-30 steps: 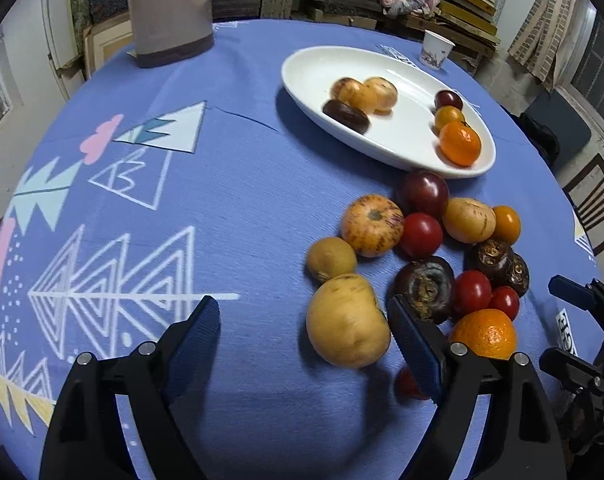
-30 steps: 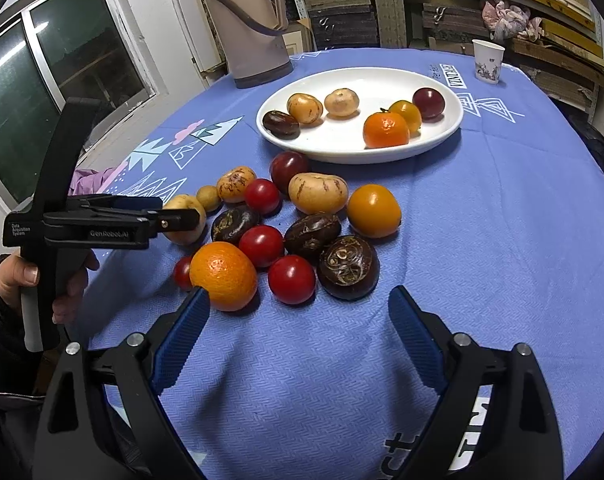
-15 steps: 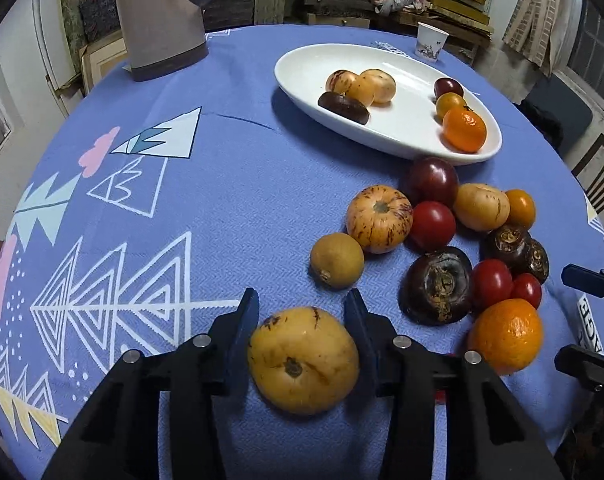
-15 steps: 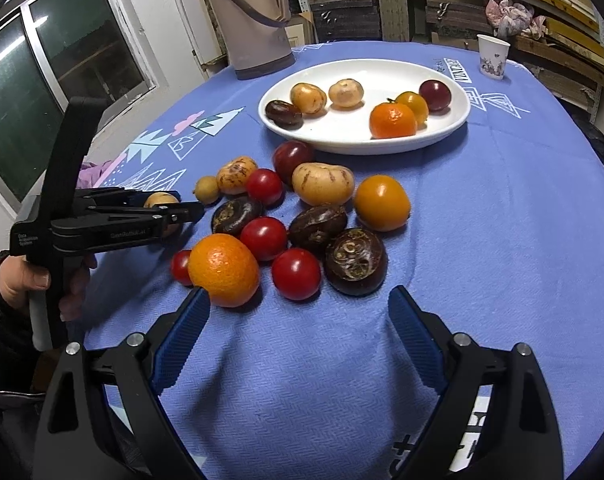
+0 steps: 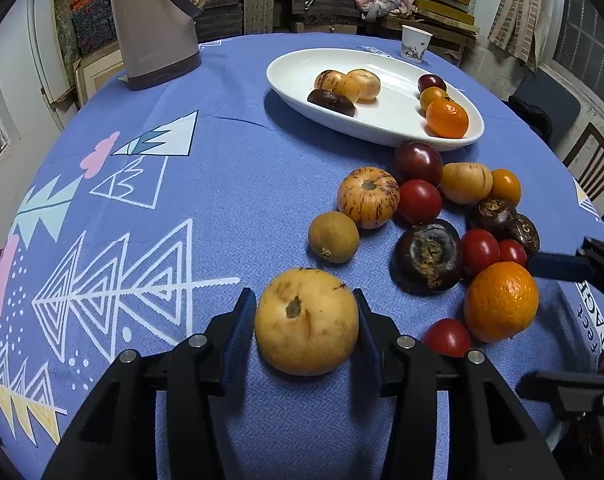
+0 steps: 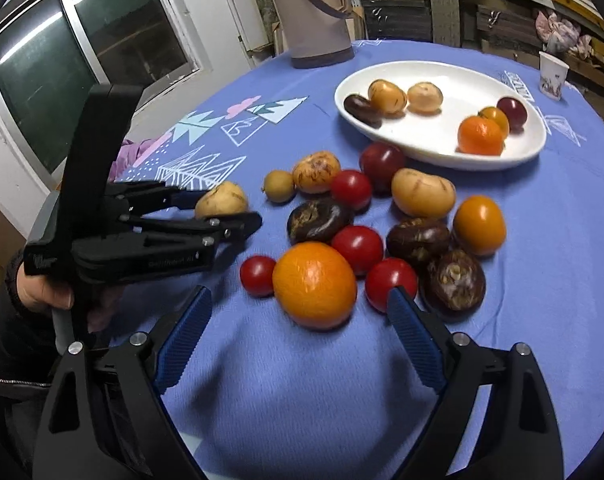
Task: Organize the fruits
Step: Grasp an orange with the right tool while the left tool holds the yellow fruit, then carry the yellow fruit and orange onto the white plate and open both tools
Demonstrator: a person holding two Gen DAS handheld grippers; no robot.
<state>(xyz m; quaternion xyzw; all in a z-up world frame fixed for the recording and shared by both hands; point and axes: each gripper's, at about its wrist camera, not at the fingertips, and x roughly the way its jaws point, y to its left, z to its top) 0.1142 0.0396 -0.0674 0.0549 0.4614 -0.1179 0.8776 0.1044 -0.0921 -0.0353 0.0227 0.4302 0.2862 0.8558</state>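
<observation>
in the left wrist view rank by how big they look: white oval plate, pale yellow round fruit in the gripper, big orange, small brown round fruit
1. white oval plate
2. pale yellow round fruit, inflated by nearness to the camera
3. big orange
4. small brown round fruit

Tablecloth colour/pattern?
Tablecloth: blue with white triangle outlines plus pink and teal shapes; left wrist view shows it best.

Small red tomato [image 5: 446, 337] half hidden at 5 o'clock behind the left tool's [image 5: 307, 326] right finger. Tall beige thermos jug [image 5: 152, 24] cut off at 12 o'clock in both views. Print on the small white paper cup [image 6: 553, 76] too small to read. Large round orange [image 6: 315, 284] slightly motion-blurred. Hand [image 6: 48, 294] partly covered by the black handle.
</observation>
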